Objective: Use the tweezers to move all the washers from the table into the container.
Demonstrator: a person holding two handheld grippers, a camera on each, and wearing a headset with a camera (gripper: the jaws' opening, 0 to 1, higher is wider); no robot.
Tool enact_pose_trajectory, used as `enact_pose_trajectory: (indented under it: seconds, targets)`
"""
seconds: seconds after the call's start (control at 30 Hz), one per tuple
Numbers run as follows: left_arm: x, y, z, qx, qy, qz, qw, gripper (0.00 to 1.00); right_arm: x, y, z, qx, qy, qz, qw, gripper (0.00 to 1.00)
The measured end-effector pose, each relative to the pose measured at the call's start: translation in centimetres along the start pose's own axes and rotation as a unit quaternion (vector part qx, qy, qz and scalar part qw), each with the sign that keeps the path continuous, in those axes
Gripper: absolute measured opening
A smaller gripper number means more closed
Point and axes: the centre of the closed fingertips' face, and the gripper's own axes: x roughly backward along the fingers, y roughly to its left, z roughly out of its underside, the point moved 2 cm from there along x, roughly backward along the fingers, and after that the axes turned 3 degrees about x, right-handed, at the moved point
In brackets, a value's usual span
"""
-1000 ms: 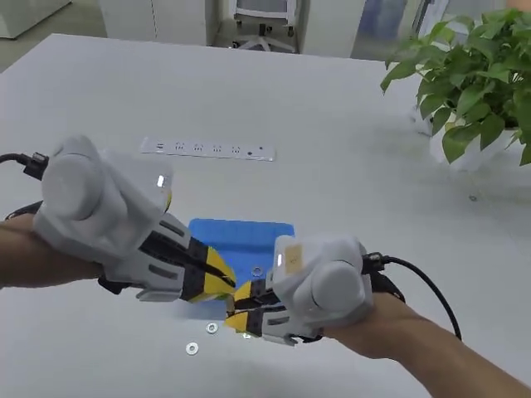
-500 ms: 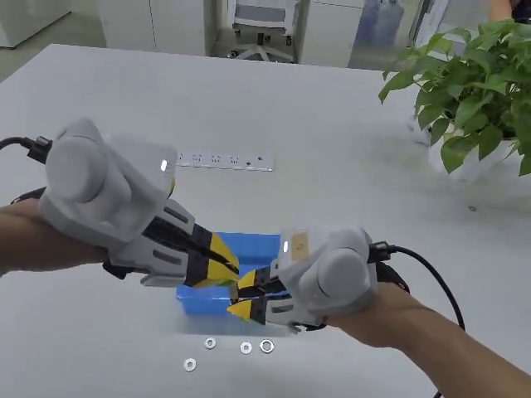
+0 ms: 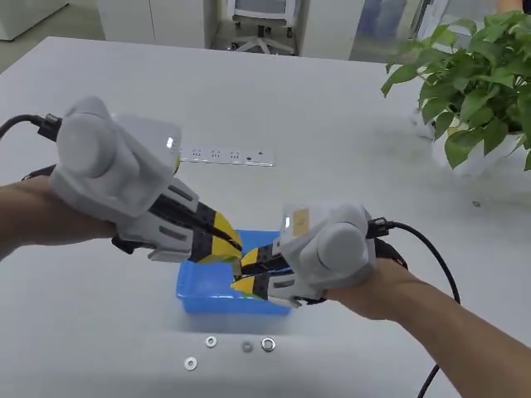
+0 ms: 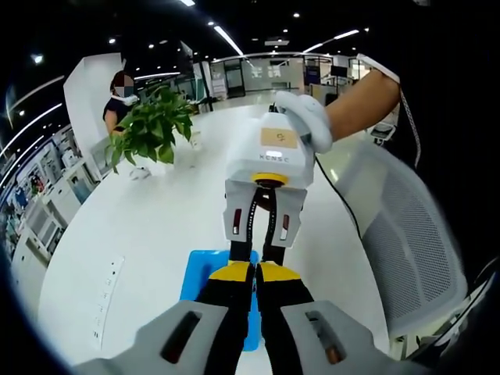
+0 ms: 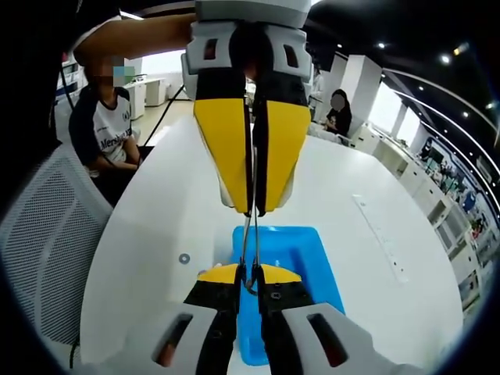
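Note:
My left gripper (image 3: 228, 247) and right gripper (image 3: 242, 283) meet tip to tip above the blue container (image 3: 199, 298). Thin metal tweezers (image 5: 249, 242) run from the left gripper's (image 5: 251, 207) yellow-tipped jaws down into my right gripper's (image 5: 249, 275) jaws; both look shut on them. I cannot tell whether the tweezer tips carry a washer. Several small metal washers (image 3: 267, 343) lie on the white table just in front of the container. One washer (image 5: 184, 258) lies left of the container (image 5: 301, 266). In the left gripper view my own jaws (image 4: 255, 272) are pressed together, facing the right gripper (image 4: 257, 248).
A white power strip (image 3: 226, 155) lies on the table beyond the container. A potted green plant (image 3: 473, 83) stands at the far right. An office chair (image 3: 264, 16) stands behind the table. A mesh chair (image 5: 47, 234) and seated people are near the table's edge.
Both grippers, still tip to tip, have moved from just above the washers in front of the container to over the container. The head camera has shifted too.

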Motion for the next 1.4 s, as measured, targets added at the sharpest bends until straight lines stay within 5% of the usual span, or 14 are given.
enact_pose_trajectory:
  seconds: [0.67,1.4]
  targets:
    - [-2.0,2.7,2.4,0.011,0.011,0.005,0.9999,0.05,-2.4,-1.9,2.6,-0.017,0.007,-0.012,0.9998,0.1]
    - [-3.9,3.9,4.5,0.03,0.017,0.007,0.9994,0.05,-4.4,-2.5,4.8,-0.021,0.02,-0.03,0.9991,0.1]
